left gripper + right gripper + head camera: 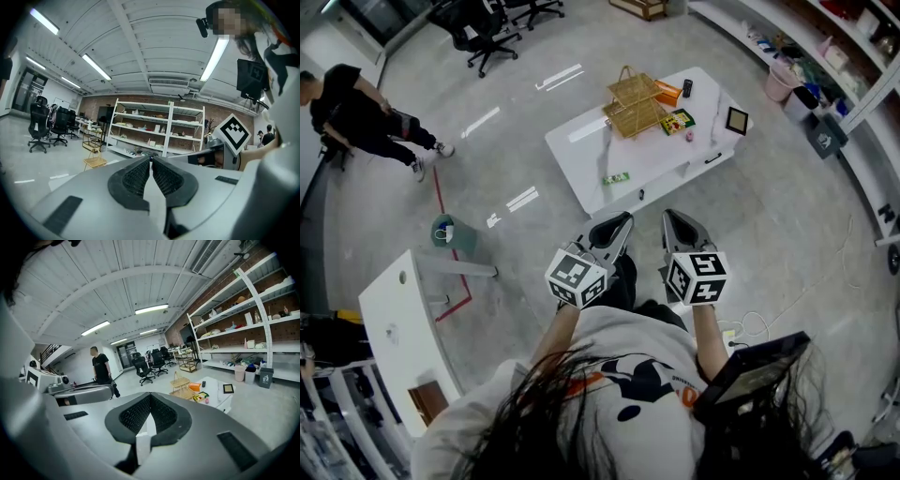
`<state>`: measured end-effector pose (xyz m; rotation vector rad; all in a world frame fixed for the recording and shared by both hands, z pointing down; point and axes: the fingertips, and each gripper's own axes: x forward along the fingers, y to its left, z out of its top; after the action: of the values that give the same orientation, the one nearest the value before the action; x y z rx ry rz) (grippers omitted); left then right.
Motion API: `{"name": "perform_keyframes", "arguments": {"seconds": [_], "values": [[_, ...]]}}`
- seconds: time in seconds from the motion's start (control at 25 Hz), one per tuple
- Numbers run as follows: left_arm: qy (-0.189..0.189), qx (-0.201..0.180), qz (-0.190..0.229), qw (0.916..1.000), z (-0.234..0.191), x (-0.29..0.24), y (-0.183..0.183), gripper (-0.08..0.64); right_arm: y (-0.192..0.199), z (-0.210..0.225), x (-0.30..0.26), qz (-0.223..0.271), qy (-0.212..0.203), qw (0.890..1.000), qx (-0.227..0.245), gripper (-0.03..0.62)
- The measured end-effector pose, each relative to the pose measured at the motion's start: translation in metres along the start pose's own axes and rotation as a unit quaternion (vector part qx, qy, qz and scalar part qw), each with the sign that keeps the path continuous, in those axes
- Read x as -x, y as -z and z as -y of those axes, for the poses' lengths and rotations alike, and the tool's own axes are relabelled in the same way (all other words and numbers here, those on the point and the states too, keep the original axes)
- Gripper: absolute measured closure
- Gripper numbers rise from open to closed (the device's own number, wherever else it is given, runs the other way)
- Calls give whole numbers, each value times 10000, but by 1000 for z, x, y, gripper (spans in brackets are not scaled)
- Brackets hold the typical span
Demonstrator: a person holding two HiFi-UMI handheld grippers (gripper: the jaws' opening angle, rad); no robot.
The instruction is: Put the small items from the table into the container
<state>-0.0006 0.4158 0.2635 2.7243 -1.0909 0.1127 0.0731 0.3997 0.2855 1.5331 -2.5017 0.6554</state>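
Note:
A white table [649, 155] stands on the floor a few steps ahead of me. On it sit a wicker basket [636, 103] with its handle up, an orange box [667, 93], a green-and-yellow packet [678, 122], a small dark item [687, 88], a black-framed picture [737, 120] and a small green item [616, 178]. My left gripper [624, 219] and right gripper [669, 217] are held side by side at waist height, well short of the table. Both are shut with nothing between the pads. The right gripper view shows the basket [182, 387] and table [213, 395] beyond its tips [150, 397].
A person in black [356, 112] stands at far left near office chairs [483, 33]. A second white desk [401, 319] is at lower left, with a green object [443, 231] on the floor beside it. Shelving and a pink bin [780, 82] line the right wall.

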Motion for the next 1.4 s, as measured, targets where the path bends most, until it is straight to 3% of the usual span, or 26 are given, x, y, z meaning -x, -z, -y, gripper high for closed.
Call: {"name": "perform_keyframes", "arguments": {"seconds": [0.2,0.52,0.8,1.0,1.16,1.4], "values": [[20,10,-130,9999,-41,-22,7,546,-4,10,-46,-115,-48,9998,-124,580],[127,115,-198,9997,-147,-68,-5,545,-22,33,-155,-361,6,9985,-423,580],[109,384,-472,9981,-236,-96,6,533,-25,46,-238,-660,153,9958,-623,580],[295,237,-838,9958,-283,-115,25,528,-24,61,-285,-824,418,9934,-673,580],[687,-64,-1324,9888,-306,-131,51,511,-27,71,-309,-922,637,9914,-674,580],[1184,-17,-1959,9735,-322,-154,105,474,-12,84,-320,-1251,869,9856,-739,580]]}}
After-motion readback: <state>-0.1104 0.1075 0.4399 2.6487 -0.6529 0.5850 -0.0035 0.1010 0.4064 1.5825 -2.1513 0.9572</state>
